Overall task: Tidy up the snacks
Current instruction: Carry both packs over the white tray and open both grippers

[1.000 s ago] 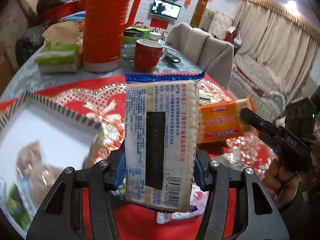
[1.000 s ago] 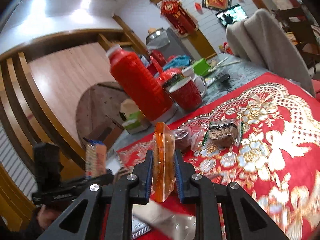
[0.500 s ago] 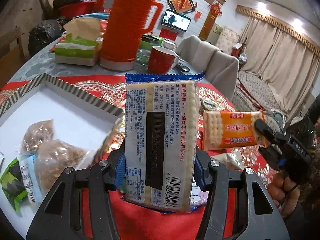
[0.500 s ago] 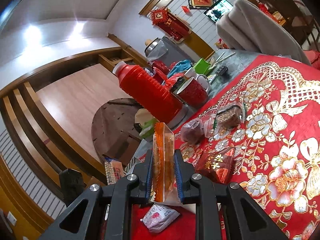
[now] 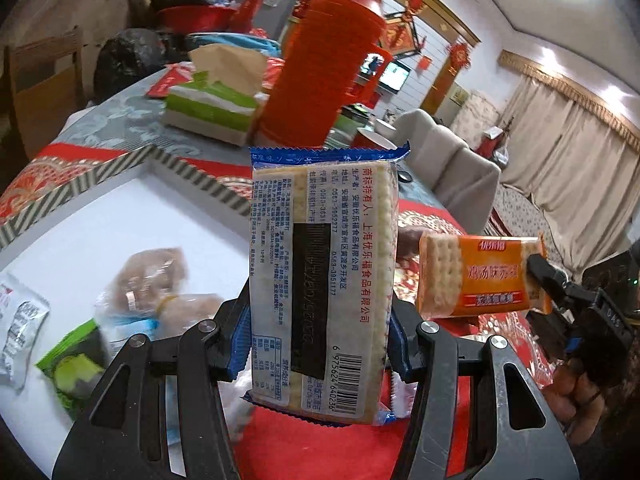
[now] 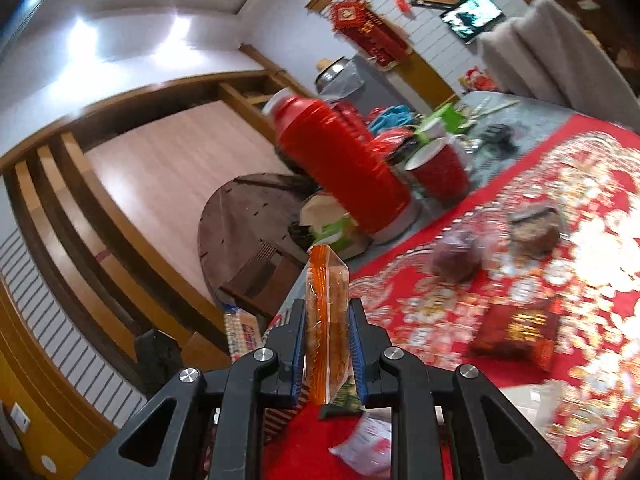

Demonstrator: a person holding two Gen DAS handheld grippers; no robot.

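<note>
The blue-edged cracker pack (image 5: 322, 292) stands upright, back label toward the camera, clamped by its long sides between the left tongs (image 5: 318, 340). It is held above the near corner of the white tray (image 5: 120, 220) with the striped rim, the landmark here. Just right of that pack, an orange cracker pack (image 5: 480, 276) lies level in the air, pinched at its far end by the right tongs (image 6: 327, 346), which are closed narrow on it; in the right wrist view it shows edge-on between the blue pads (image 6: 298, 354).

Inside the tray lie a green snack packet (image 5: 74, 364), a white sachet (image 5: 20, 324) and two blurred brownish wrapped pastries (image 5: 148, 276). Beyond the tray's far rim, on the counter (image 5: 120, 124), stand a green tissue box (image 5: 210, 106) and a red thermos (image 5: 324, 68). Right of the tray the red-and-gold cloth (image 6: 560, 280) carries more wrapped snacks (image 6: 534, 230) and a red packet (image 6: 516, 334).
</note>
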